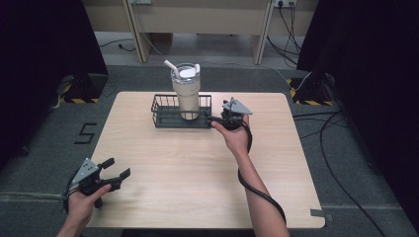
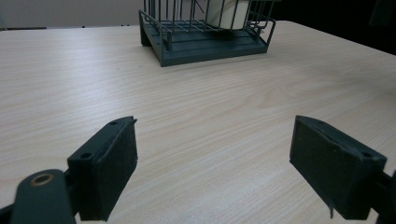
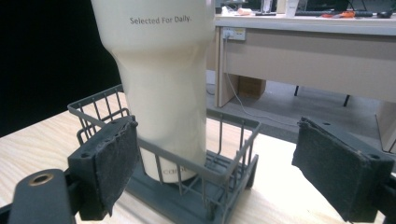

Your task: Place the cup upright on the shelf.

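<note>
A tall cream tumbler [image 1: 187, 94] with a lid and a white straw [image 1: 170, 65] stands upright in a dark wire basket [image 1: 168, 121] at the table's far middle. My right gripper [image 1: 212, 119] is at the basket's right end. In the right gripper view its jaws are apart around a corner of the basket [image 3: 233, 140], with the tumbler [image 3: 163, 84] just behind; the left pad [image 3: 116, 163] is close to the wire rim, the right pad is clear of it. My left gripper [image 1: 116, 168] hovers open over the near left corner, its jaws [image 2: 212, 168] holding nothing, the basket [image 2: 210, 46] far ahead.
The light wooden table [image 1: 197, 173] has bare surface between the basket and the near edge. A cable [image 1: 262, 195] trails along the right forearm. Beyond the table stand a desk [image 1: 197, 19] and floor cables [image 1: 336, 123]; dark curtains flank both sides.
</note>
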`<state>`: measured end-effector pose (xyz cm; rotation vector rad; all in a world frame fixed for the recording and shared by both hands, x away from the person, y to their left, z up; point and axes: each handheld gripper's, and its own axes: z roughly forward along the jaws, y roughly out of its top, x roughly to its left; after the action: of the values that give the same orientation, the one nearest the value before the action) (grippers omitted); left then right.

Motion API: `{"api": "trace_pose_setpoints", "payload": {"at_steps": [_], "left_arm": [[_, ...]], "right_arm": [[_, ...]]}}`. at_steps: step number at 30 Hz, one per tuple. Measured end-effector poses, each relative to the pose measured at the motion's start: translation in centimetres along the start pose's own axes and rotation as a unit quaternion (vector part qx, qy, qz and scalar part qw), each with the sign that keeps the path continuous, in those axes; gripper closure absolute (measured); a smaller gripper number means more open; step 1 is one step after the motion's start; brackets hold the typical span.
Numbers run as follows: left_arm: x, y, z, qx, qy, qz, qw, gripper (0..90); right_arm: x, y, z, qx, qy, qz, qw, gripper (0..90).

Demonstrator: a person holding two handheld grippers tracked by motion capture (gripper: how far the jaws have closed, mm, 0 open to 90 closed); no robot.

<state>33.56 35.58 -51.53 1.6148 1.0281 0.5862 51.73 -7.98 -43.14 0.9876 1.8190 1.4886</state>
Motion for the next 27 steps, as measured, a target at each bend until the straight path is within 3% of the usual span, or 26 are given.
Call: {"api": "trace_pose_setpoints", "payload": {"at_steps": [27], "left_arm": [[0.0,0.0,0.0,0.002,0.003,0.002,1.0,14.5]], "right_arm": [[-1.6,-1.6,-5.0,0.015,-0.014,-0.007,0.9998,14.5]]}}
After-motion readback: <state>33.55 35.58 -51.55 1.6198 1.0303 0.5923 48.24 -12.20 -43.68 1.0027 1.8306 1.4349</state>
